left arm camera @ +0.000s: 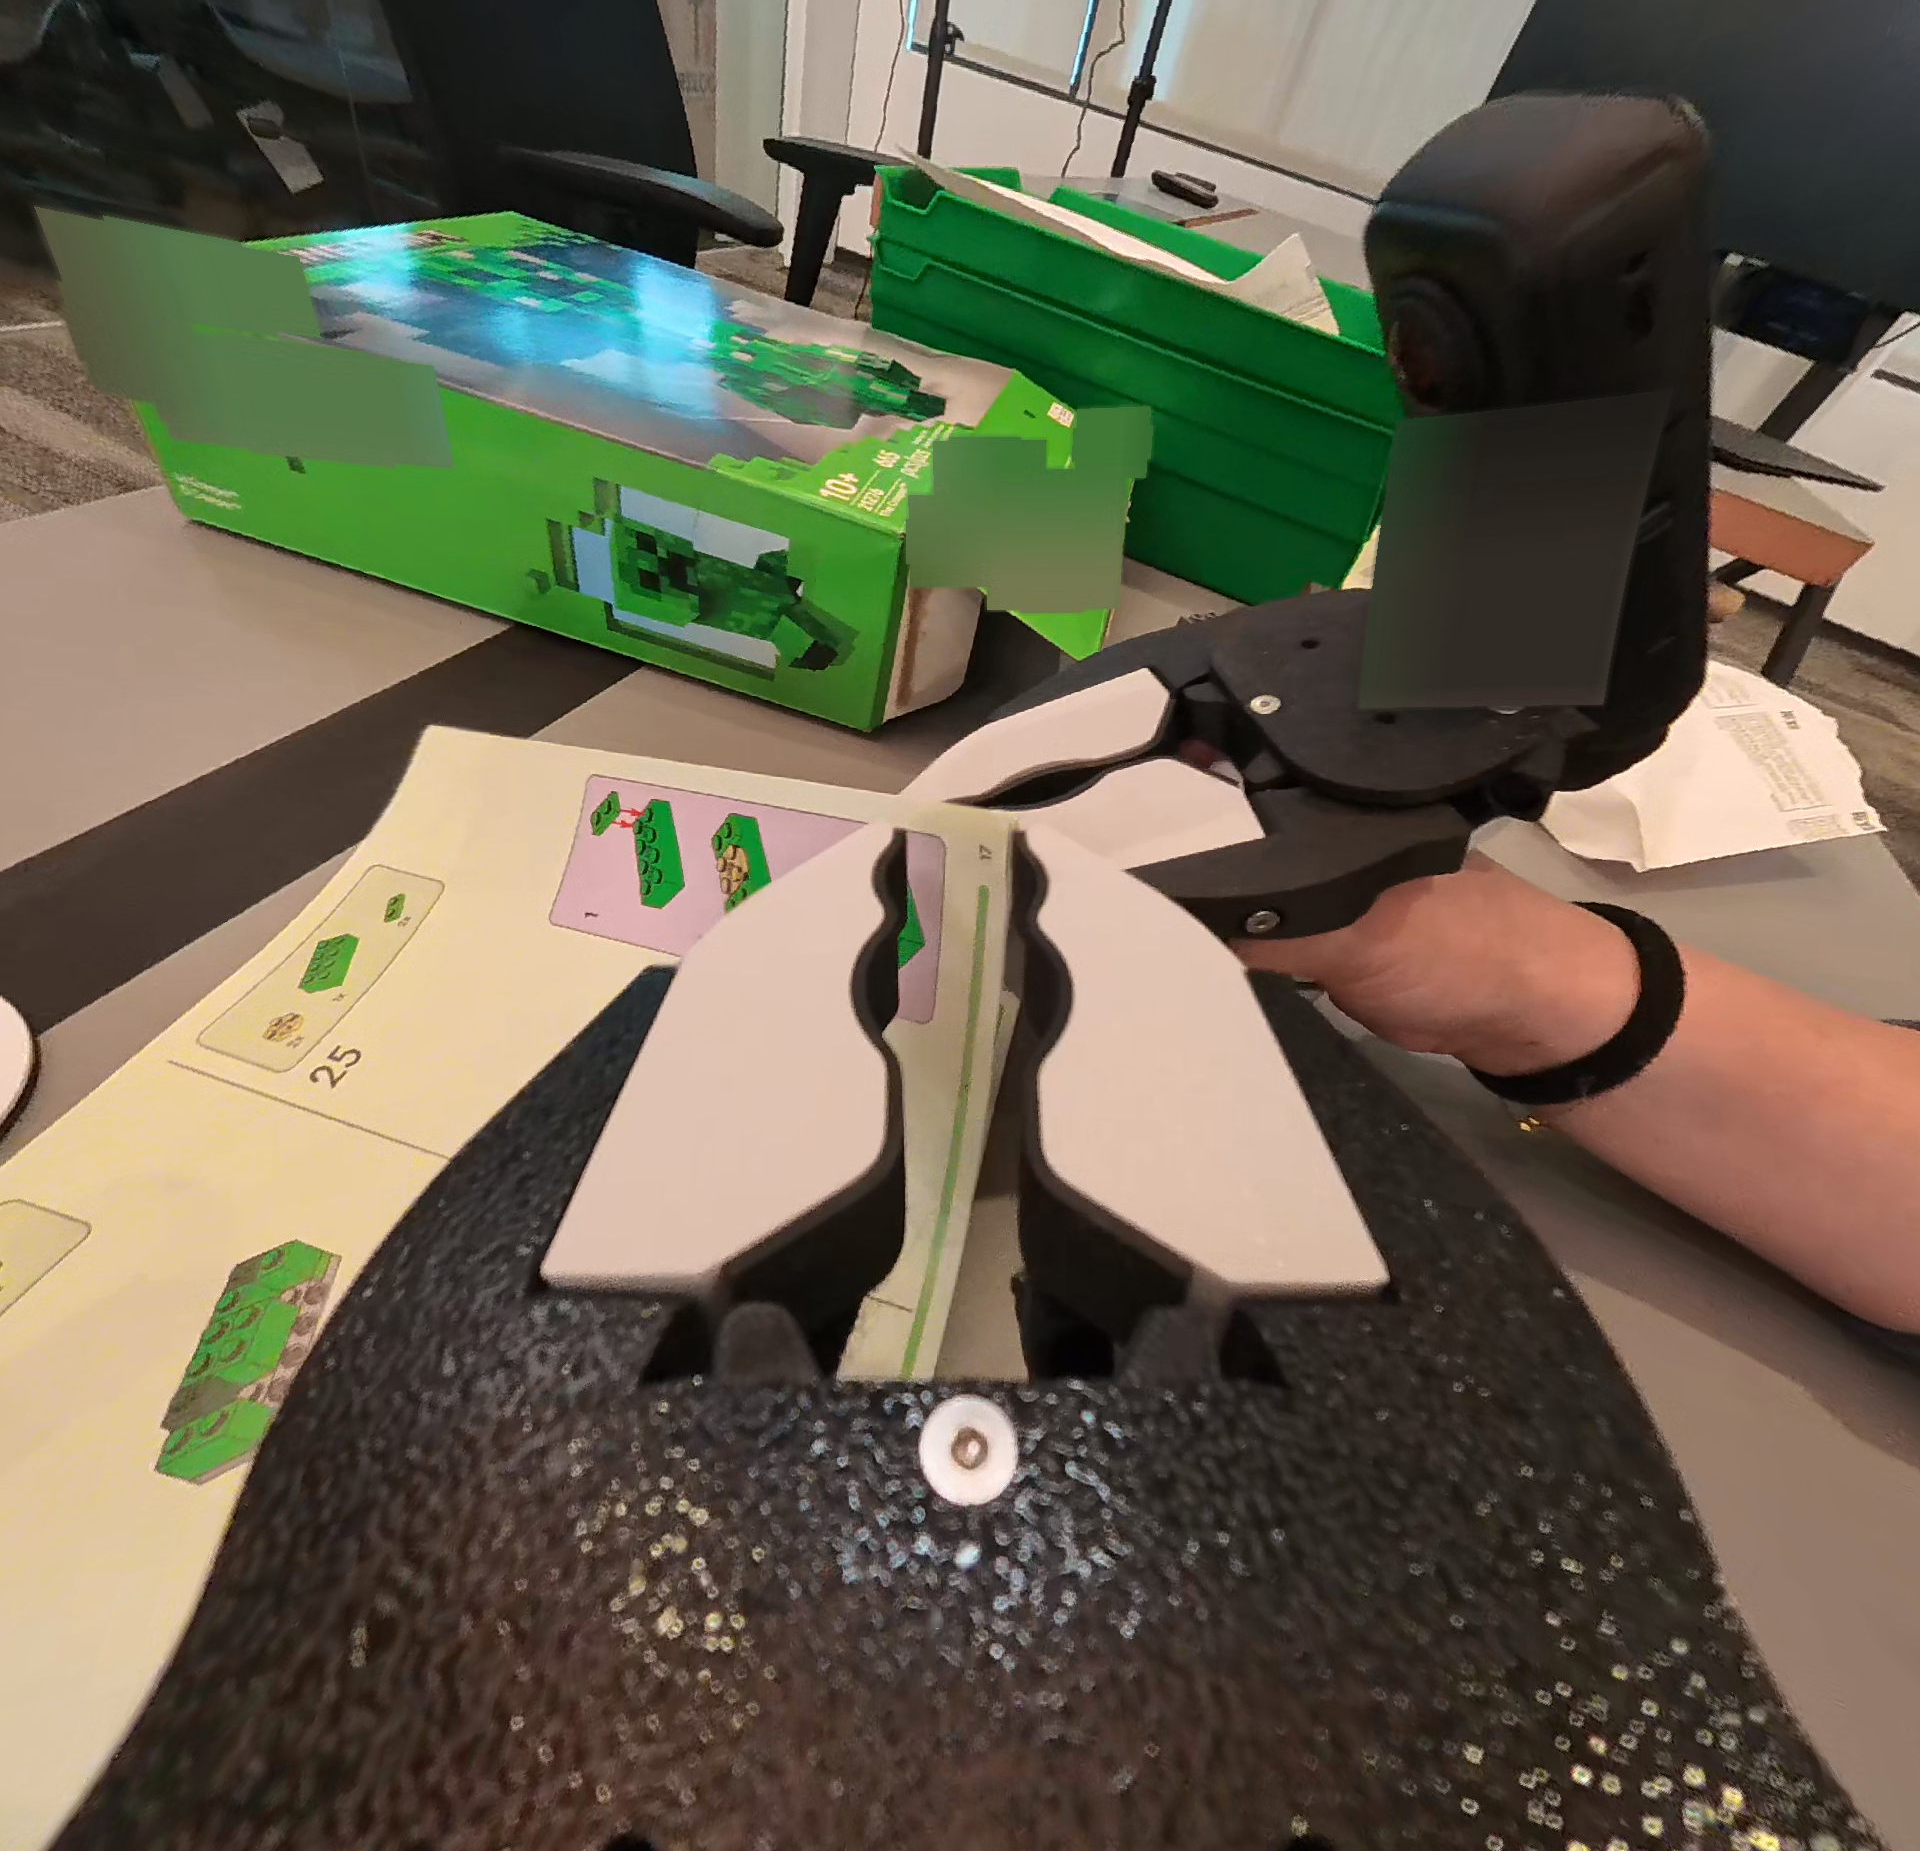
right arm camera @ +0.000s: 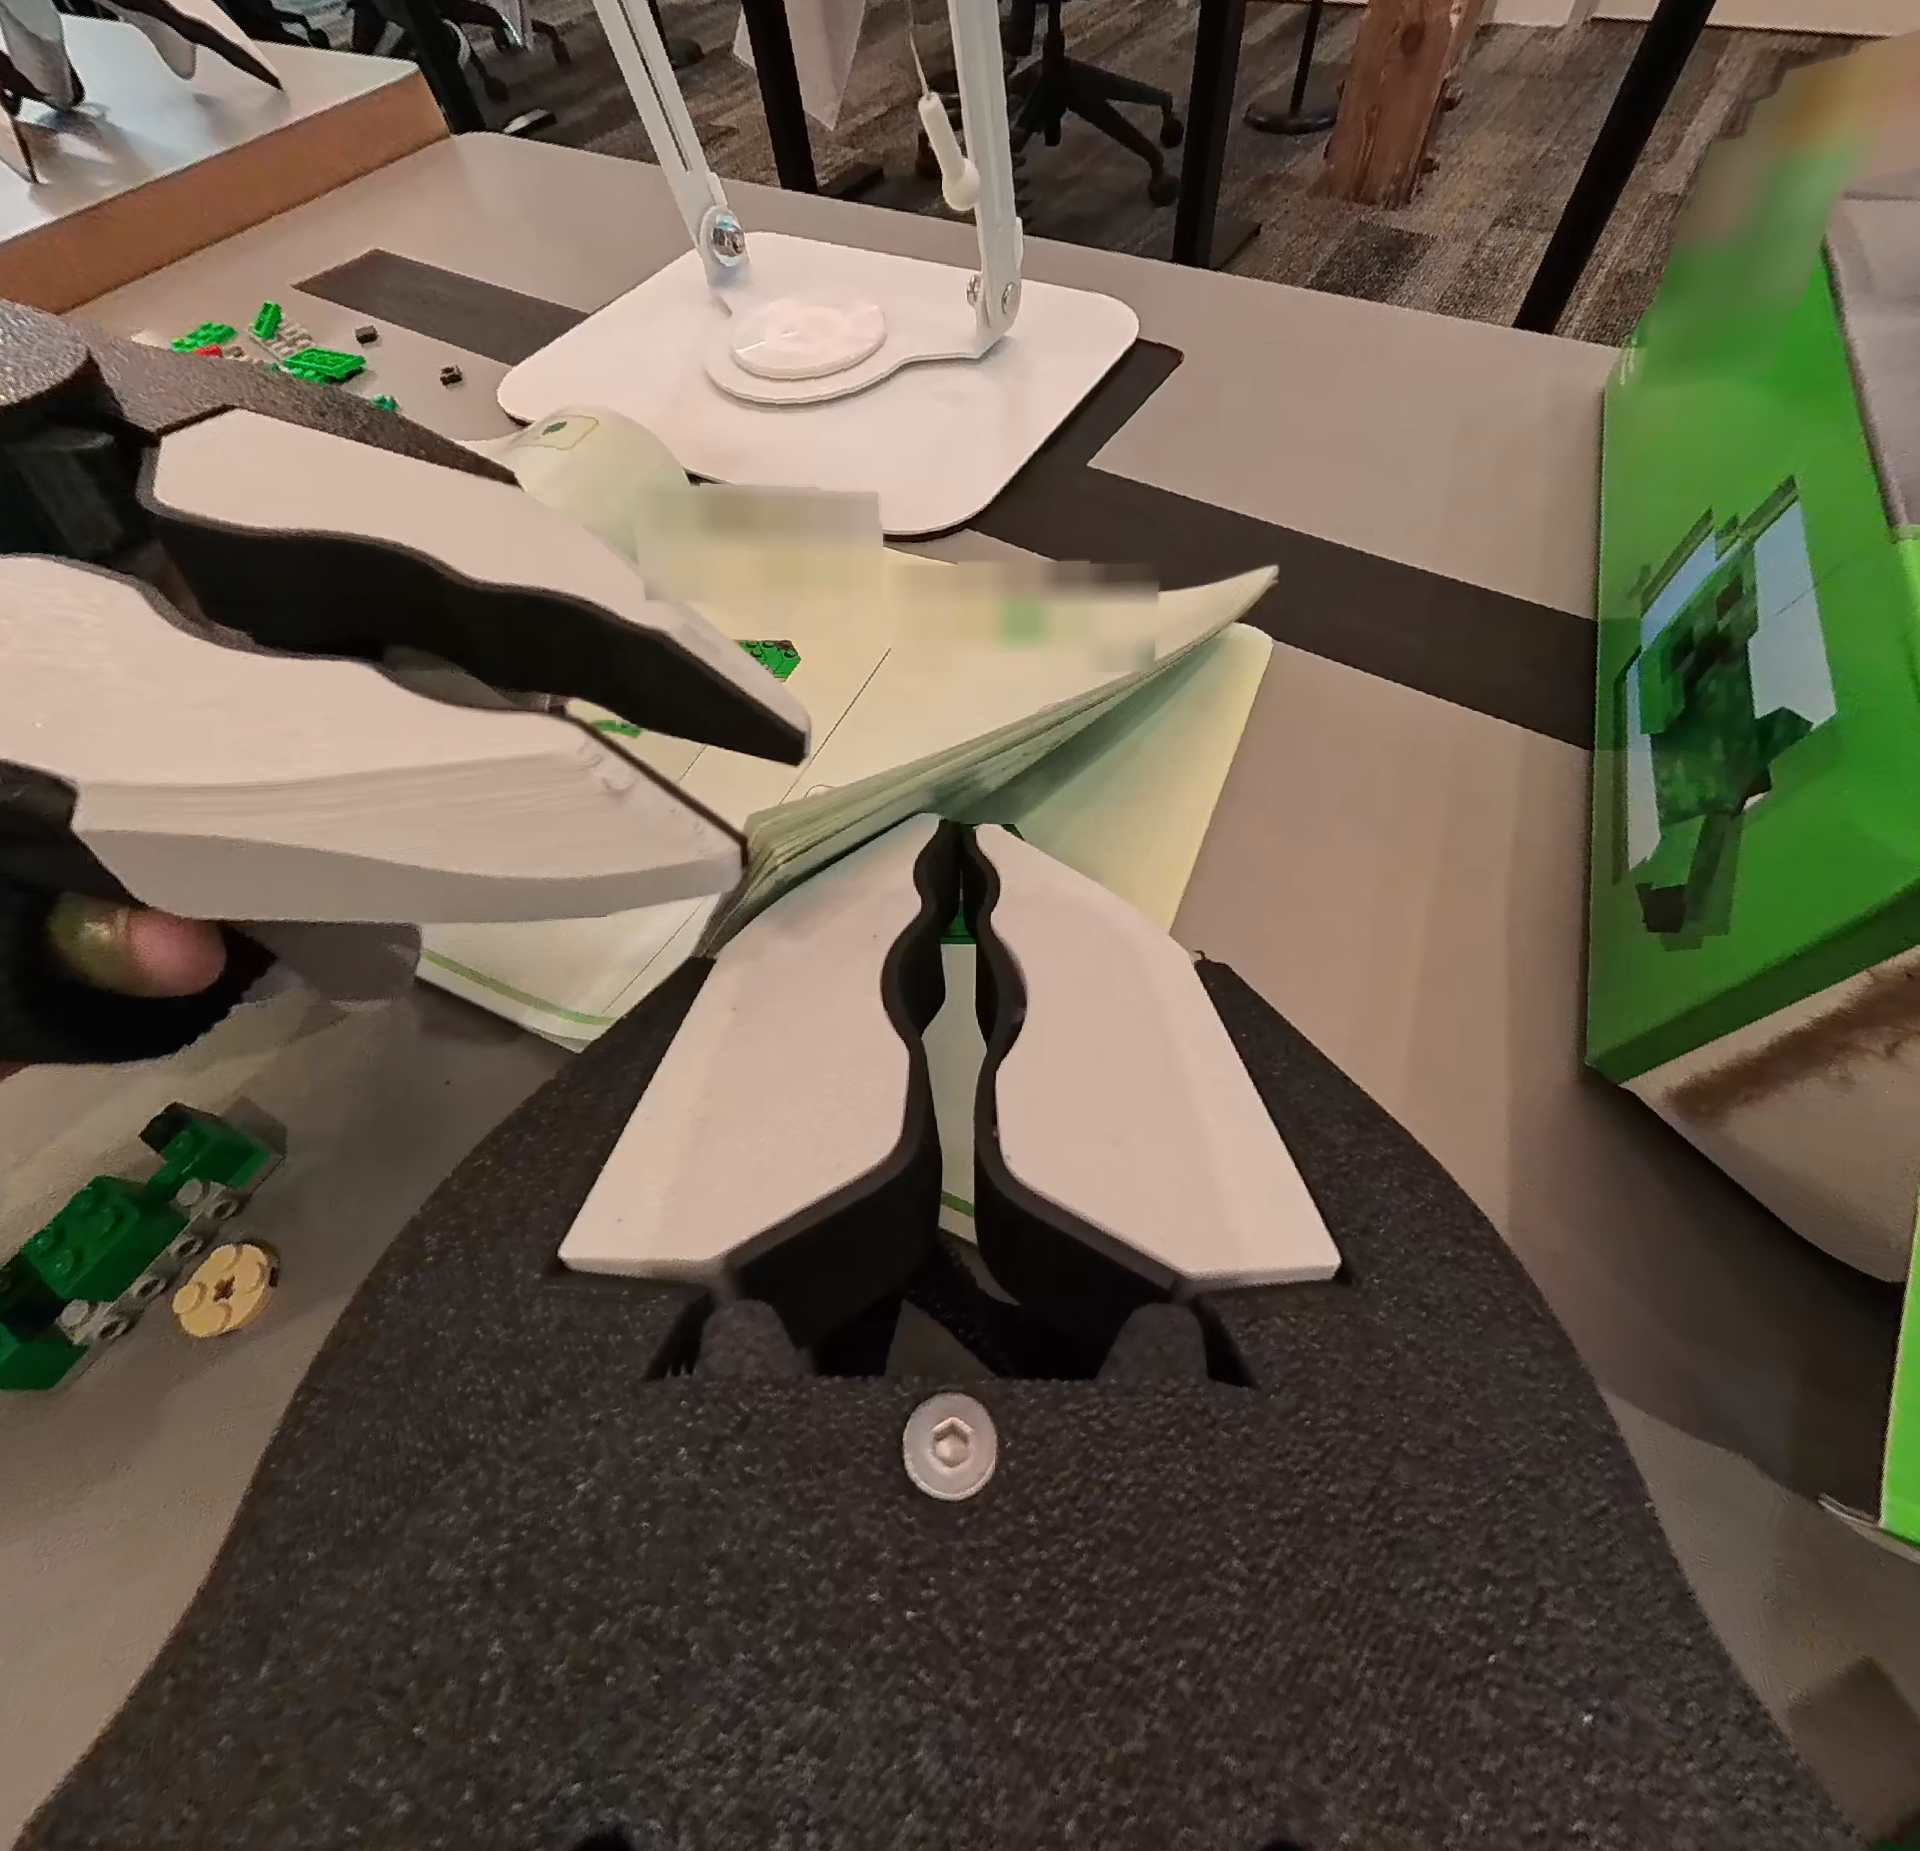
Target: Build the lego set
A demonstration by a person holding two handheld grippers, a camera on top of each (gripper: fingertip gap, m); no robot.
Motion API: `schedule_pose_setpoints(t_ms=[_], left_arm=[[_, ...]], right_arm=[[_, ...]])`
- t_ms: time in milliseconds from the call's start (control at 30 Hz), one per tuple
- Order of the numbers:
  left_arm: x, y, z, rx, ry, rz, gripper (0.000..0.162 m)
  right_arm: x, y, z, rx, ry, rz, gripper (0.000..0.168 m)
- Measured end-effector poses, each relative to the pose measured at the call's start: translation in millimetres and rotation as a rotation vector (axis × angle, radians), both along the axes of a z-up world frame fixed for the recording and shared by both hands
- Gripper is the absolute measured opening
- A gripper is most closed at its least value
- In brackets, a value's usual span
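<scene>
The open instruction booklet [left arm camera: 416, 970] lies on the grey table. My left gripper [left arm camera: 958, 840] is shut on a lifted sheaf of its pages [left arm camera: 940, 1126], which stands edge-up between the fingers. In the right wrist view the left gripper [right arm camera: 774, 799] comes in from the left and holds that sheaf [right arm camera: 935, 773] raised. My right gripper [right arm camera: 956, 835] is shut, its tips against the sheaf's edge; I cannot tell whether a page is pinched. It also shows in the left wrist view [left arm camera: 961, 791], held by a hand. A partly built green and grey lego piece [right arm camera: 125, 1251] and a tan round piece [right arm camera: 223, 1292] lie at the near left.
The green lego box [left arm camera: 623, 513] lies behind the booklet and shows at the right in the right wrist view [right arm camera: 1745, 658]. Stacked green trays [left arm camera: 1143, 347] stand behind it. A white lamp base [right arm camera: 831, 367] and loose bricks [right arm camera: 301, 347] sit at the far side. A white paper sheet [left arm camera: 1745, 783] lies at the right. One gripper's finger ends stand about 5 cm off the other's. The tan round piece [right arm camera: 223, 1292] is about equally far from each gripper, around 15 cm.
</scene>
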State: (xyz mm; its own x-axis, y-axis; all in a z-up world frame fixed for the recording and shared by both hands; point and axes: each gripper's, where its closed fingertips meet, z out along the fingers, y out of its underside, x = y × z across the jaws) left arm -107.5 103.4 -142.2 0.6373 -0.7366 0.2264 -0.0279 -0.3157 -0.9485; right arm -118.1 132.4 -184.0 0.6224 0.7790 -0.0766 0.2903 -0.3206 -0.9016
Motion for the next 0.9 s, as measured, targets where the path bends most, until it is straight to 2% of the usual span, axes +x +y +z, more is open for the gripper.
schedule_pose_setpoints(t_ms=[600,900], left_arm=[[-1.7,-0.6,2.7,-0.024,-0.057,-0.012,0.02],[-3.3,1.4,-2.0,-0.043,-0.045,0.005,0.012]], right_arm=[[-0.1,-0.5,-1.2,-0.004,-0.002,0.002,0.0],[-0.2,-0.6,-1.8,-0.005,-0.004,0.003,0.0]])
